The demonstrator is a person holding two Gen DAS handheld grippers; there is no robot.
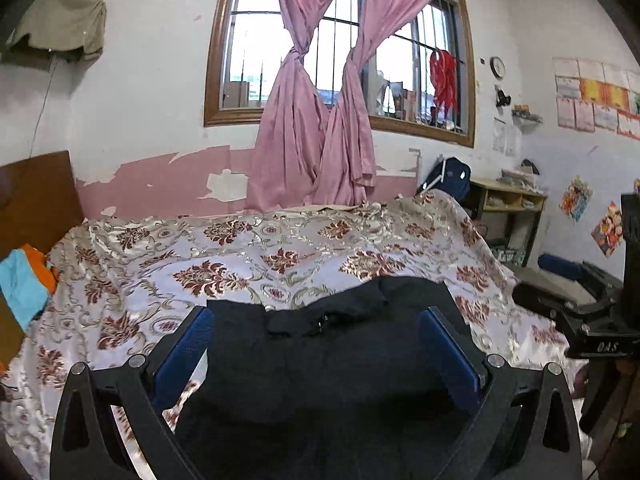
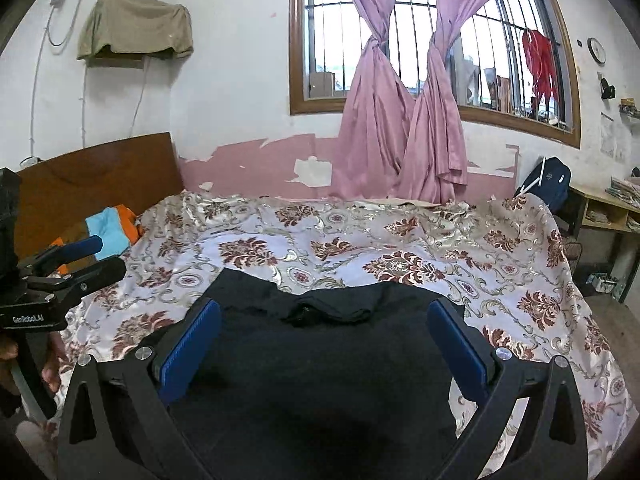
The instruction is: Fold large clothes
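Left tool (image 1: 320,344) spread, empty | right tool (image 2: 324,340) spread, empty | black garment (image 2: 320,360) flat on bedspread (image 2: 400,240), below both

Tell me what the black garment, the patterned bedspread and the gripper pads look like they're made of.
Black garment: matte, soft cloth, probably cotton or a knit; it shows no shine and lies in limp folds.
Bedspread: glossy woven fabric, likely satin or brocade; its floral pattern catches the light.
Gripper pads: blue, finely ribbed, seemingly rubber or soft plastic, on black rigid fingers, probably plastic.

black garment (image 1: 328,380): near edge cut off below frame | wall posters (image 1: 596,100): print too small to read
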